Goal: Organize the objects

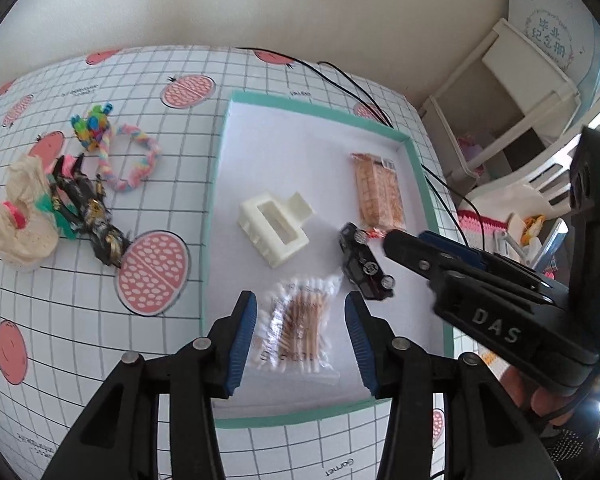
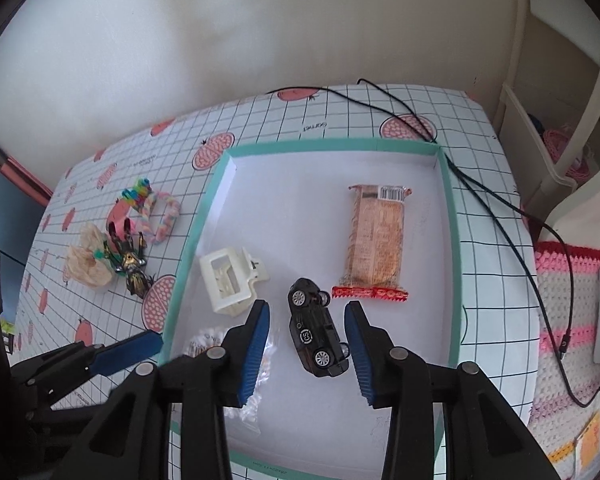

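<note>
Table had a grid cloth (image 2: 480, 280) with pink fruit prints. Black cables (image 2: 512, 216) ran off the far right side. Further right sat a white shelf (image 1: 512, 92), a white chair (image 1: 540, 176) and a pink crochet mat (image 2: 568, 320).

"DAS" is read on the right gripper (image 1: 496, 326); "CS" on the toy car (image 2: 306, 336) roof; "毕业纪念册" on the album (image 1: 550, 36).
</note>
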Tool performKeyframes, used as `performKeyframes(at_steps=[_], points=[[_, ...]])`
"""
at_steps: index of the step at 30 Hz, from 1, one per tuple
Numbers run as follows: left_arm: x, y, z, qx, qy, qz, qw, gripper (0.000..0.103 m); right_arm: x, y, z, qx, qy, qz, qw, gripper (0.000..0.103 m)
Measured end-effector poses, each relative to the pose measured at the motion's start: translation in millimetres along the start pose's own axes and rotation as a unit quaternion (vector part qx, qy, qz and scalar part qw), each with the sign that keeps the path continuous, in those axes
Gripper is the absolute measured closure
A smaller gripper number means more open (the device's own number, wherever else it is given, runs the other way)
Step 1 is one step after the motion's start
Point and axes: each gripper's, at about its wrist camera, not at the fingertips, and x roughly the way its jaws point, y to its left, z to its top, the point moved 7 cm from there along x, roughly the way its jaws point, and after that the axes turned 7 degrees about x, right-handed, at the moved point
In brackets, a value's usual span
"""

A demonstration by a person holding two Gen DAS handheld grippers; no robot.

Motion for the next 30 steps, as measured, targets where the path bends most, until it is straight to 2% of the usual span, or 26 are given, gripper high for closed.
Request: performKeyframes(at_steps=[4,6,12,17,19,20,21,23,26,30], points=[[-5,17,3,-0.014,-0.014,0.024,0.9995,0.056,3,-4,0,0.002,0.002,-0.01,1.0,0.061],[-9,25,5,-0.023,-0.024,0.037,0.9988,0.053,6,-6,0,0.002,0.003,-0.013,1.0,0.06],[-11,60,18,-0.044,-0.047,0.081,0.9946,0.044,12,-8,1,0.005,0.001,-0.021,1.0,0.041],[-11,85,22,-0.062,-0.057,0.092,0.9922,0.042,14,-8,2,0.006,-0.003,-0.024,1.0,0.033],[-12,93,24,-0.066,-0.062,0.099,0.991,0.033,14,-7,2,0.005,-0.004,-0.025,1.0,0.03],[-13,96,24,-0.067,-0.065,0.102,0.9904,0.024,15,-6,3,0.005,-0.005,-0.026,1.0,0.029],[-15,99,25,-0.068,-0.07,0.105,0.9896,0.019,15,-6,3,0.004,-0.005,-0.027,1.0,0.026],[-17,106,28,-0.071,-0.08,0.112,0.9879,0.017,17,-6,3,0.003,-0.006,-0.029,1.0,0.022],[-22,114,30,-0.076,-0.093,0.118,0.9857,0.008,18,-6,4,0.003,-0.008,-0.03,1.0,0.013],[-28,123,32,-0.08,-0.103,0.127,0.9833,0.007,18,-7,6,0.006,-0.015,-0.034,0.999,0.0]])
